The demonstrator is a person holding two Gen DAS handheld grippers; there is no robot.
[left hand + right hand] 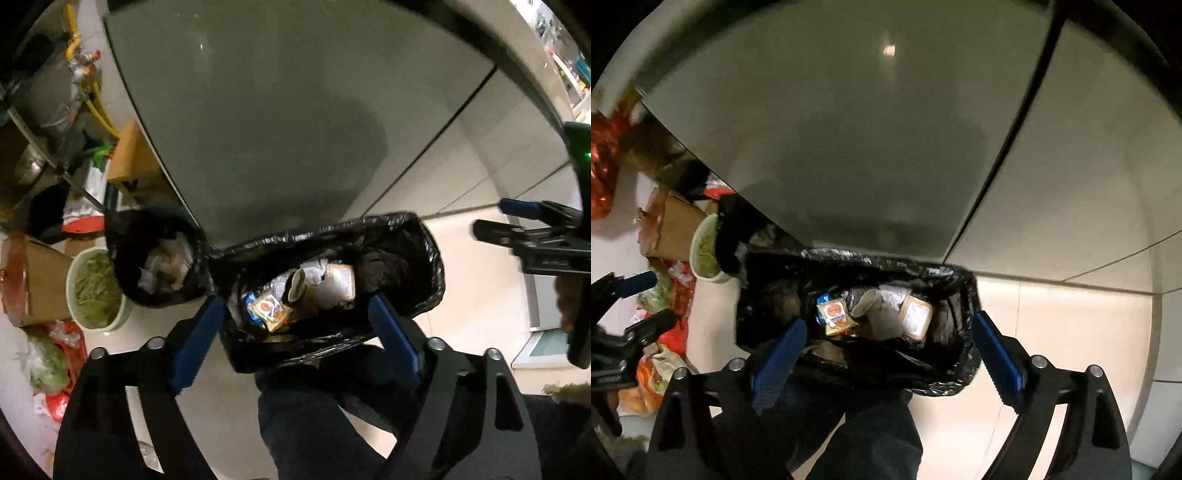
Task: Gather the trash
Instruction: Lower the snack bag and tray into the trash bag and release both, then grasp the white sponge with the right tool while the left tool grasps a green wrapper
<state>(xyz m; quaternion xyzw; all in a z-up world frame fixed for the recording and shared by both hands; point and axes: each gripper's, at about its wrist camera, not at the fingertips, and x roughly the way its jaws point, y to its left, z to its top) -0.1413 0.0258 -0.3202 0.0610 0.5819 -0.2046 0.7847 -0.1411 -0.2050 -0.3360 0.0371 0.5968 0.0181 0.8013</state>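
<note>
A rectangular bin with a black liner (424,254) stands on the floor against a grey cabinet; it also shows in the right wrist view (964,332). Inside lie a paper cup (297,286), a yellow snack packet (267,308) and a tan carton (340,282). The cup (871,304), packet (834,314) and carton (916,317) show in the right wrist view too. My left gripper (295,325) is open and empty above the bin. My right gripper (888,343) is open and empty above the bin, and appears at the right edge of the left wrist view (495,218).
A second black-lined bin (159,258) with white paper stands left of the first. A pale bowl of green scraps (96,291), cardboard boxes (37,280) and red plastic bags (59,365) crowd the floor at left. The grey cabinet front (277,110) rises behind. My dark trouser leg (314,424) is below.
</note>
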